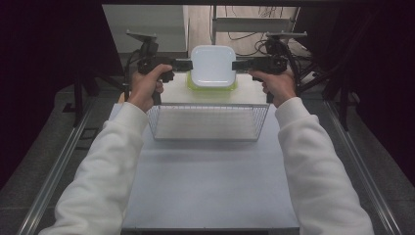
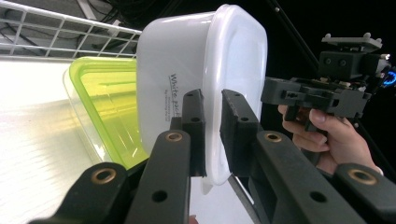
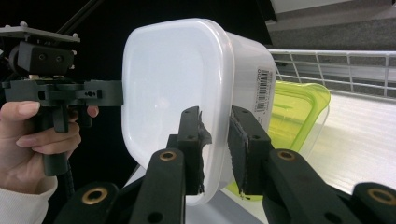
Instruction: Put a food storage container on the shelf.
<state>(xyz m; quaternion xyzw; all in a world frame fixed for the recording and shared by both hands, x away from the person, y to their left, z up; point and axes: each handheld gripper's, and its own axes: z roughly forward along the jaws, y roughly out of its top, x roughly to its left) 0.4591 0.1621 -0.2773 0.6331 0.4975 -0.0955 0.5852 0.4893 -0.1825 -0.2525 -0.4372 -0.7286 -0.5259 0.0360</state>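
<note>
A white lidded plastic container [image 1: 213,65] is held in the air between both grippers, just above a yellow-green lidded container [image 1: 195,86] on the table. My left gripper [image 1: 188,63] is shut on the white container's left rim [image 2: 212,135]. My right gripper [image 1: 237,64] is shut on its right rim [image 3: 217,144]. In the left gripper view the yellow-green container [image 2: 105,105] lies behind the white one; in the right gripper view this yellow-green container [image 3: 294,116] shows to the right.
A wire basket [image 1: 208,122] stands on the white table [image 1: 210,186] just in front of the containers. Metal rails [image 1: 58,166] run along both table sides. Cables and a stand [image 1: 254,29] sit beyond the far edge.
</note>
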